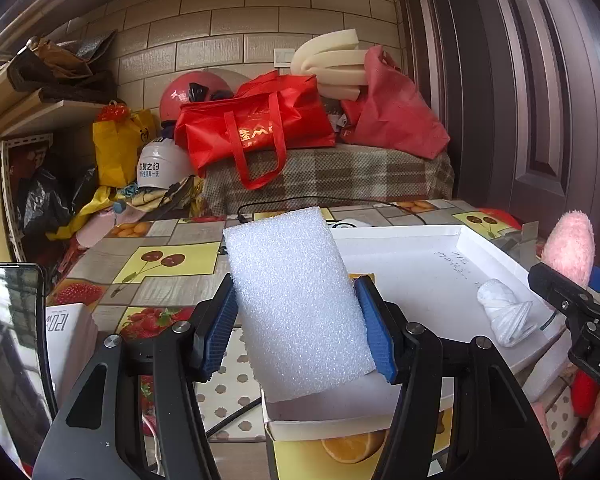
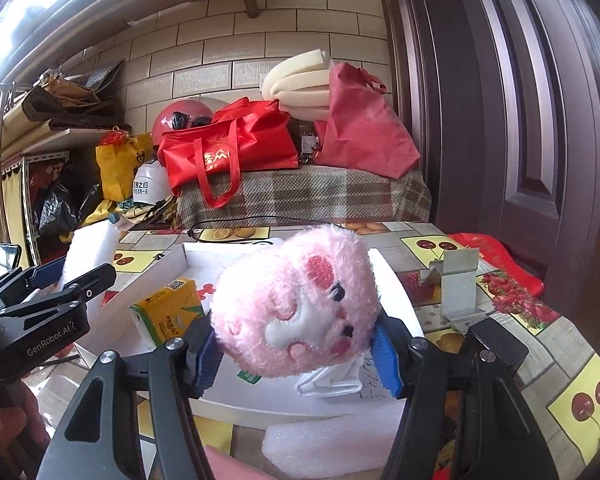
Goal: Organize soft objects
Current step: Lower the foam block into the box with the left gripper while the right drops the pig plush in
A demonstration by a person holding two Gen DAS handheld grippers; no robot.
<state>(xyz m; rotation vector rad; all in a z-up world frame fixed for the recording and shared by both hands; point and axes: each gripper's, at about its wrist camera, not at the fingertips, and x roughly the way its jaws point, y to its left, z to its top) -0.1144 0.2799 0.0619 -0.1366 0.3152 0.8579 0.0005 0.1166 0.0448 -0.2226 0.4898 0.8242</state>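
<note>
White foam block (image 1: 298,300) sits clamped between left claw (image 1: 300,324) pads.

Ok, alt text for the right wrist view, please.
The right gripper holds a pink plush above a white tray that contains a tissue pack and a white cloth. At left, the left gripper grips a foam block.
</note>
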